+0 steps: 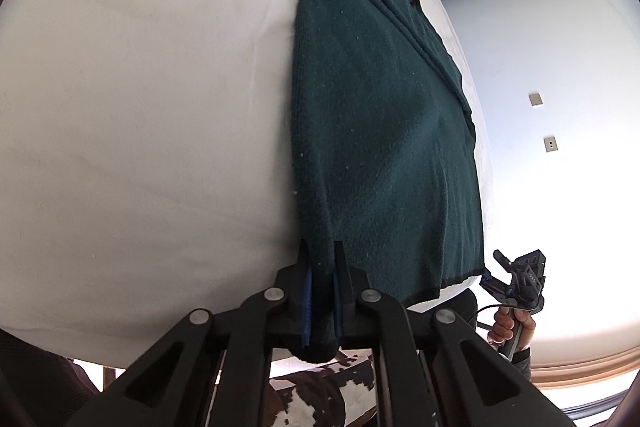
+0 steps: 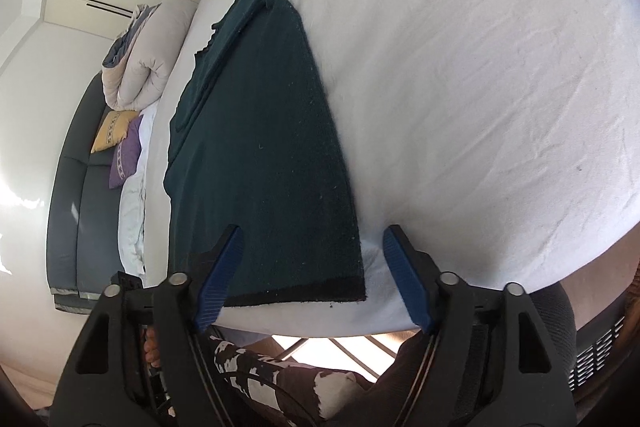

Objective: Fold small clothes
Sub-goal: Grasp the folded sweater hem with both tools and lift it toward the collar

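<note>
- Two grippers work one garment (image 2: pixel 264 147), a dark green fleece piece lying long and narrow on the white bed (image 2: pixel 460 67), its black-edged hem at the near edge of the mattress.
- Left gripper (image 1: pixel 320 287): jaws closed on the near left corner of the garment, fabric pinched between the blue pads (image 1: pixel 307 301) and bunching out below them.
- Right gripper (image 2: pixel 312 275): jaws spread wide, straddling the hem without touching it; one pad (image 2: pixel 220 275) lies over the cloth, the other over bare sheet just beside the right corner.
- Judged stage: the garment seems already folded lengthwise, with a narrower layer showing along its far side; the likely step in hand is taking both hem corners for a fold toward the far end.
- Doing it well, right side: bring the open jaws down onto the corner so that all layers enter between the pads, then close fully; a bite on the top layer alone would let the lower one drag.
- Doing it well, both sides: lift the two corners level and together, keeping the hem taut between them, so the fold line falls square across the cloth.
- Risk: fleece clings to the sheet, which may ride up with the grip; a shallow bite clear of the sheet should avoid this.
- Whether the left grip holds every layer cannot be told.
</note>
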Demonstrator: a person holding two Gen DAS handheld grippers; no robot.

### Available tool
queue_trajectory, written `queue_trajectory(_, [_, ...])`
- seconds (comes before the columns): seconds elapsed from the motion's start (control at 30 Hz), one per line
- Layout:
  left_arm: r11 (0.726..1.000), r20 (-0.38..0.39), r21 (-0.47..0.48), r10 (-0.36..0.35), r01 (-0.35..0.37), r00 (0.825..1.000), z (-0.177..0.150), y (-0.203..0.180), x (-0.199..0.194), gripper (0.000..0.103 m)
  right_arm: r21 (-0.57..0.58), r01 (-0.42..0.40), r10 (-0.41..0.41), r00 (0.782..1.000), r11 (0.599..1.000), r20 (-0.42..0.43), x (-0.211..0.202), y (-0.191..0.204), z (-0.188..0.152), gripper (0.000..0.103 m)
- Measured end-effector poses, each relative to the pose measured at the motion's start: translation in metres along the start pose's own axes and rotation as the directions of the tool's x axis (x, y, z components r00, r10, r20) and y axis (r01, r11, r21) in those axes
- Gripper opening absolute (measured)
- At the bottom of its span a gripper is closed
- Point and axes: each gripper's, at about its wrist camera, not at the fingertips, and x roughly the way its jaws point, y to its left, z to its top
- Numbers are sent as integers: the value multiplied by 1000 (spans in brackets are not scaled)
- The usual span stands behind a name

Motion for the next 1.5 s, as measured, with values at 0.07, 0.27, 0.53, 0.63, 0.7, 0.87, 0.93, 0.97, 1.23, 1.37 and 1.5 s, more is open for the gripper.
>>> queue_trajectory(0.07, [1000, 1, 5, -3, 3, 1000, -2, 1, -3, 8, 8, 1, 0, 1000, 1000, -20, 6, 1, 0, 42])
queue_trajectory(0.27, [1000, 7, 10, -15, 15, 1000, -6, 2, -7, 7, 5, 16, -16, 999, 1000, -32, 15, -1, -4, 19])
queue_trajectory(0.53, [997, 42, 4, -78, 78, 996, -9, 0, -20, 7, -7, 3, -2, 1000, 1000, 19, 2, 3, -6, 6])
queue_trajectory(0.63, [994, 62, 1, -108, 108, 992, -7, -1, -27, 6, -14, -15, 15, 999, 1000, 43, -4, 7, -4, 6])
queue_trajectory(0.7, [989, 80, -4, -146, 147, 986, -5, -2, -33, 6, -15, -33, 34, 998, 999, 55, -8, 9, -2, 6])
queue_trajectory(0.87, [967, 110, -21, -250, 254, 962, 0, -6, -45, 6, -10, -98, 99, 991, 995, 89, -19, 15, 1, 6])
queue_trajectory(0.93, [958, 119, -25, -280, 285, 952, 3, -8, -48, 6, -8, -130, 130, 987, 991, 95, -21, 18, 3, 6])
queue_trajectory(0.97, [954, 122, -29, -294, 299, 948, 4, -9, -49, 6, -10, -143, 143, 985, 990, 99, -21, 20, 4, 6])
queue_trajectory(1.23, [927, 162, -48, -361, 373, 918, 27, -18, -55, 6, 18, -222, 218, 966, 975, 140, -24, 34, 28, 6])
queue_trajectory(1.37, [914, 198, -51, -385, 402, 901, 56, -23, -60, 6, 22, -237, 230, 958, 971, 169, -25, 48, 54, 6])
queue_trajectory(1.5, [909, 228, -55, -391, 413, 892, 86, -27, -62, 6, 20, -250, 241, 949, 968, 205, -24, 63, 89, 6])
